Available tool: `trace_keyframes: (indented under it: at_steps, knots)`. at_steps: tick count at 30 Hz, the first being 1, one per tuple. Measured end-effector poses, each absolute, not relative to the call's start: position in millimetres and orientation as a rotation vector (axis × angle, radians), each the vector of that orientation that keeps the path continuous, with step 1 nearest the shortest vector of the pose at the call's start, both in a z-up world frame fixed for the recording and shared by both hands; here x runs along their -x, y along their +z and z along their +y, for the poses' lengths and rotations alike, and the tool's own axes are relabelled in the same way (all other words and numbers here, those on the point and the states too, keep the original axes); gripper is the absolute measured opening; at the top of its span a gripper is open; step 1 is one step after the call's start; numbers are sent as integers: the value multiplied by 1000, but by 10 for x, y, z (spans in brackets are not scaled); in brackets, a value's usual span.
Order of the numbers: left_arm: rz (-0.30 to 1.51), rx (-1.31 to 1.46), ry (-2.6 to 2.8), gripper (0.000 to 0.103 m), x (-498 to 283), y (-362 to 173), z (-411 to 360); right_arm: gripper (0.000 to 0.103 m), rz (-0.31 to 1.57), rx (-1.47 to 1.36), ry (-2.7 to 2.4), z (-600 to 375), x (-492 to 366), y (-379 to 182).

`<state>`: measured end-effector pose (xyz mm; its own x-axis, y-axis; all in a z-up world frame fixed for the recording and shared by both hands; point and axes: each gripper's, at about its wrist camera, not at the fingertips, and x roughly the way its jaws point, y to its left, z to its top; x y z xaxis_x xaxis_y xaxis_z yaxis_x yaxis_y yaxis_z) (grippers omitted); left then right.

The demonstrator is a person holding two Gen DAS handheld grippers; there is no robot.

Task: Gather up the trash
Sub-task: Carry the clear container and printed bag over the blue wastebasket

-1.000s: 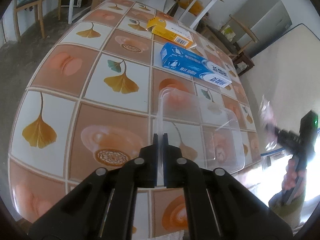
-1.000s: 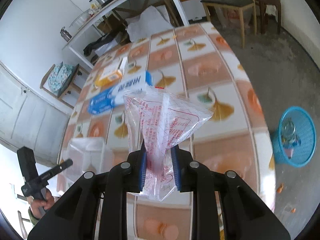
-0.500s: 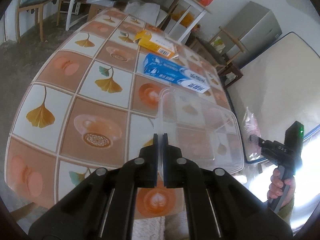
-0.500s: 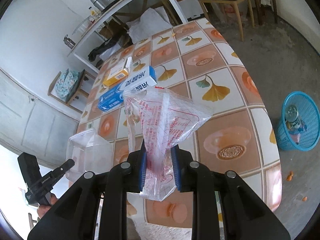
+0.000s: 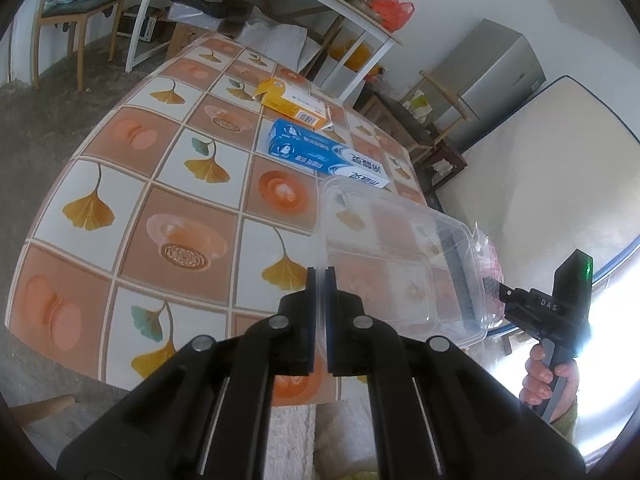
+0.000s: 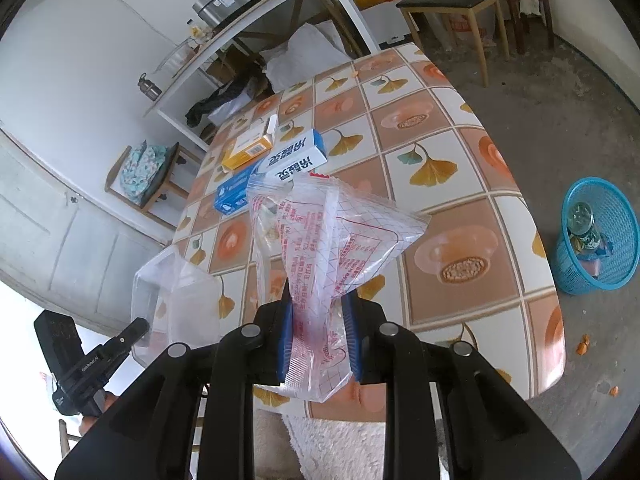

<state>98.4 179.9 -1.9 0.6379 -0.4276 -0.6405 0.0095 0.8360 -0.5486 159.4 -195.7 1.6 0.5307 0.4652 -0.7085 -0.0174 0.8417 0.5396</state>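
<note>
My left gripper (image 5: 319,276) is shut on the rim of a clear plastic container (image 5: 400,256), held in the air above the table's near edge; the same container (image 6: 176,292) shows at the left of the right wrist view. My right gripper (image 6: 320,312) is shut on a crumpled clear plastic bag (image 6: 328,236) with red print, also lifted off the table. A blue toothpaste box (image 5: 324,152) and a yellow carton (image 5: 292,104) lie on the tiled table (image 5: 160,200). A blue waste basket (image 6: 596,236) stands on the floor to the right of the table.
A white shelf unit (image 6: 248,12) with pots stands behind the table. Wooden chairs (image 6: 460,4) sit at the far side and another chair (image 5: 76,8) at the left. A mattress (image 5: 540,184) leans at the right. Orange scraps (image 6: 582,346) lie on the floor.
Both grippers have pulled back from the table and risen a little, carrying the container and the bag. More of the table and floor shows in both views.
</note>
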Motion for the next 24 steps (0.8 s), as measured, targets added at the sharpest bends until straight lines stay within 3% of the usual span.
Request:
trace_keyframes:
  at_steps: [14,24]
  knots:
    - [830,523,-261,2,-836,65,1683,22,954,-559,324,-2129,-1446,-15]
    - [854,461,-323,2,-1009,172,1193,22,887,-640,267,-2725,-1225,-88]
